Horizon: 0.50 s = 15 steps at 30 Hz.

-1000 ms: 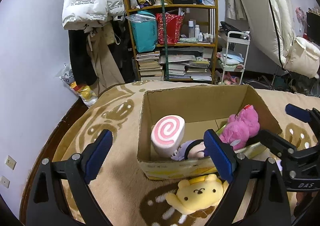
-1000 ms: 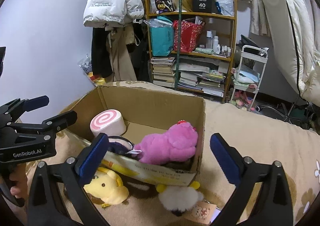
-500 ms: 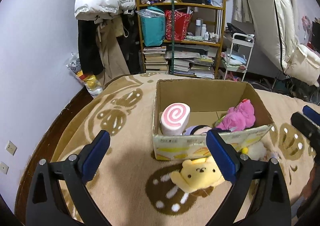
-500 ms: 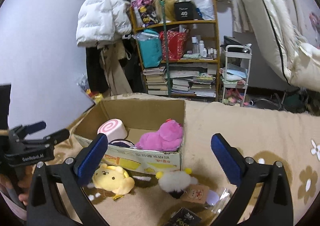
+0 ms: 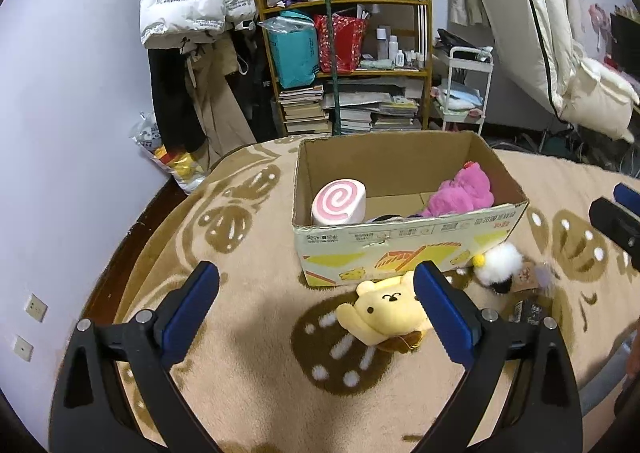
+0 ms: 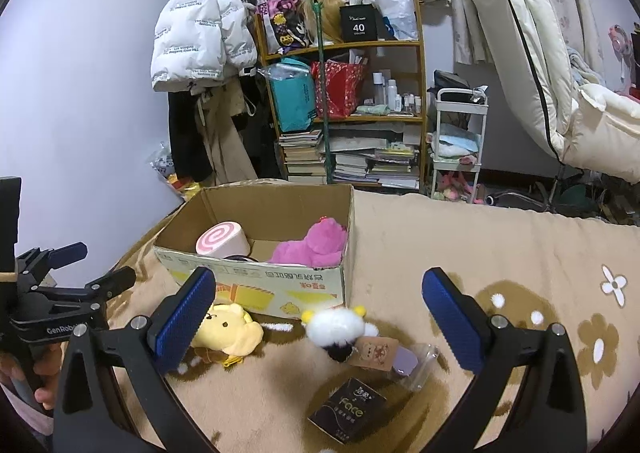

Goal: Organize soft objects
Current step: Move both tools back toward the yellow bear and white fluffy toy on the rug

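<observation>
Altogether four plush toys are showing. Two are sitting inside the one cardboard box [image 6: 256,285]: a pink-swirl roll cushion [image 6: 220,241] at left and a magenta plush [image 6: 310,247] at right. Two are lying on the beige blanket [image 6: 500,245] just in front of the box: a yellow bear plush [image 5: 386,311], then a white fluffy plush [image 6: 338,327] bearing a cardboard tag. Nearer the camera, a black packet [image 6: 350,409] is reading "Face". On the shelf behind, a black box [image 6: 359,24] is reading "40". Both tools are hovering empty, the left gripper [image 5: 316,311] and right gripper [image 6: 318,317] with jaws spread wide; "GenRob" is showing on the left one
</observation>
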Each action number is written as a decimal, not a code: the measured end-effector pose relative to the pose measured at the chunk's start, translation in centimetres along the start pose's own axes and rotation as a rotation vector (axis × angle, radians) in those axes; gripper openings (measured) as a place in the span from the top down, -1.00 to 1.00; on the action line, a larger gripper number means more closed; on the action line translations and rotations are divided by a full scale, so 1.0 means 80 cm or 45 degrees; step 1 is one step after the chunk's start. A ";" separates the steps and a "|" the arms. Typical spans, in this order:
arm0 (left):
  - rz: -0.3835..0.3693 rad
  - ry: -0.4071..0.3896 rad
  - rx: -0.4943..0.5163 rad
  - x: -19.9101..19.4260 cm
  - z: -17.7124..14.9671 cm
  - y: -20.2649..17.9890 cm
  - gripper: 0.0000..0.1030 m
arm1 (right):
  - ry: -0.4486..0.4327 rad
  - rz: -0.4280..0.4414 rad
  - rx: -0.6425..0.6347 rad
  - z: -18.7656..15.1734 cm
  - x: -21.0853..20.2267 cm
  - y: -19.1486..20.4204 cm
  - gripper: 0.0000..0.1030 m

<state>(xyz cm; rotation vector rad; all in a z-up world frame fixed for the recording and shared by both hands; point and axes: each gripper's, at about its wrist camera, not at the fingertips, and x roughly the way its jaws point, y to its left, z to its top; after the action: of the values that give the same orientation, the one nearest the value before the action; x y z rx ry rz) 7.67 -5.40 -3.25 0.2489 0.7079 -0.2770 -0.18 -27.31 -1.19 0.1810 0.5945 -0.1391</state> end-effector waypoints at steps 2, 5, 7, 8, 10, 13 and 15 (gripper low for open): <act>-0.015 0.009 0.014 0.005 0.000 -0.004 -0.88 | 0.003 0.001 0.012 0.001 0.003 0.000 -1.00; -0.027 0.032 0.020 0.014 0.000 -0.008 -0.88 | 0.017 0.015 0.041 0.001 0.010 -0.006 -1.00; -0.039 0.047 0.020 0.023 0.000 -0.011 -0.88 | 0.037 0.008 0.055 0.000 0.019 -0.008 -1.00; -0.051 0.057 0.019 0.027 0.000 -0.013 -0.88 | 0.046 0.005 0.062 0.001 0.023 -0.009 -1.00; -0.071 0.075 0.015 0.034 0.000 -0.016 -0.88 | 0.069 0.005 0.083 0.000 0.033 -0.015 -1.00; -0.083 0.092 0.024 0.049 -0.002 -0.023 -0.88 | 0.100 0.001 0.110 -0.002 0.049 -0.021 -1.00; -0.109 0.109 0.022 0.058 -0.002 -0.027 -0.88 | 0.127 -0.006 0.121 -0.006 0.061 -0.023 -1.00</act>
<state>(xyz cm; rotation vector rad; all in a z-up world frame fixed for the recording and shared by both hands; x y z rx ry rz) 10.21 -8.16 -6.75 0.2487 0.8021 -0.3556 3.26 -29.37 -4.59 0.2796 0.6883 -0.1638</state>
